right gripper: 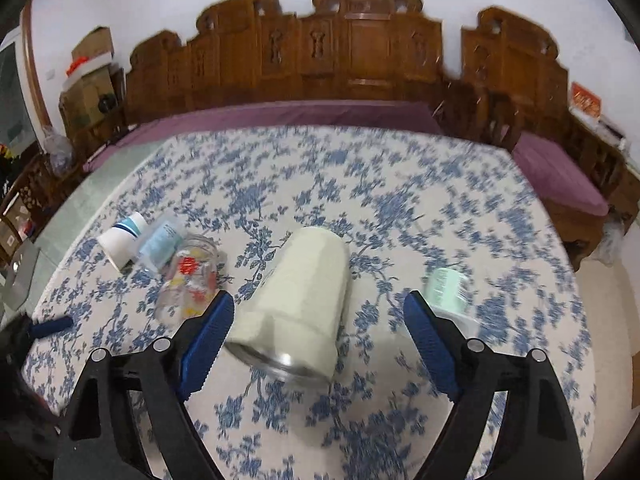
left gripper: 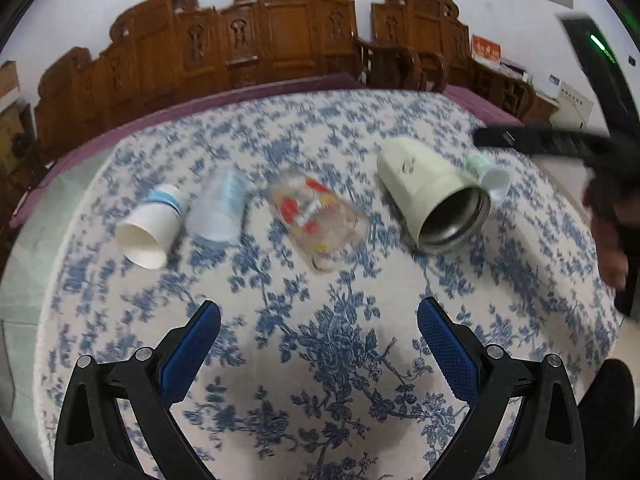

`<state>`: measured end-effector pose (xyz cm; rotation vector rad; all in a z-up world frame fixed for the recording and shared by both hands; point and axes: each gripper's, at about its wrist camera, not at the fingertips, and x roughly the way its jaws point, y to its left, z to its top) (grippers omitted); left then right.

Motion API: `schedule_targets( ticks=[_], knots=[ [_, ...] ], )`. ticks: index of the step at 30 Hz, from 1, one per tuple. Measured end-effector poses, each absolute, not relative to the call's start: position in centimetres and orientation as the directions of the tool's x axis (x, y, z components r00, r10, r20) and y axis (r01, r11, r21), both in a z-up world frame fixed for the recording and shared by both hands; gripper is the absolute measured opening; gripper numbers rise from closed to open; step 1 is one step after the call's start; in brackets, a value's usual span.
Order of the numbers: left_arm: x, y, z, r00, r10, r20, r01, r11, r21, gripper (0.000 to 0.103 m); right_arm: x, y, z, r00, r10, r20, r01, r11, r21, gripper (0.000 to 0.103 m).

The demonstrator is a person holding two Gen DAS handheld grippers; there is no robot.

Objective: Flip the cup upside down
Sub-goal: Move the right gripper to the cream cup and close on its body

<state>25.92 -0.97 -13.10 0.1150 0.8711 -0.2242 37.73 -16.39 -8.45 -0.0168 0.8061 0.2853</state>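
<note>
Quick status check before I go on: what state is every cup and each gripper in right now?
White paper cup: on its side, mouth toward camera.
Clear plastic cup: on its side.
Printed glass mug: on its side.
Cream steel-lined cup: on its side, between the right fingers, not gripped.
Green cup: on its side.
Left gripper: open, empty.
Right gripper: open.

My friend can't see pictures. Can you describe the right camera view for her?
An open claw reaches around a cream cup lying on its side on a blue-flowered cloth. Three smaller cups lie to its left, a green one to its right.
</note>
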Motion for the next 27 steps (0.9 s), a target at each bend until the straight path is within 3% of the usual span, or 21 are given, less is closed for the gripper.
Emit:
schedule_targets(
  ticks=[16,27],
  knots=[
    [26.2,0.0,-14.7,0.576,-0.200,-0.792,0.248,0.967,-0.064,0.095,47.4,-12.2,-15.4,0.259,0.230,-0.938,-0.253,0.953,0.164,0.088],
    [25.3,2.0,-13.5,0.615,-0.175,-0.769,0.190,0.979,-0.071,0.095,45.2,-13.1,-15.0,0.241,0.244,-0.939,-0.243,0.952,0.185,0.080]
  ],
)
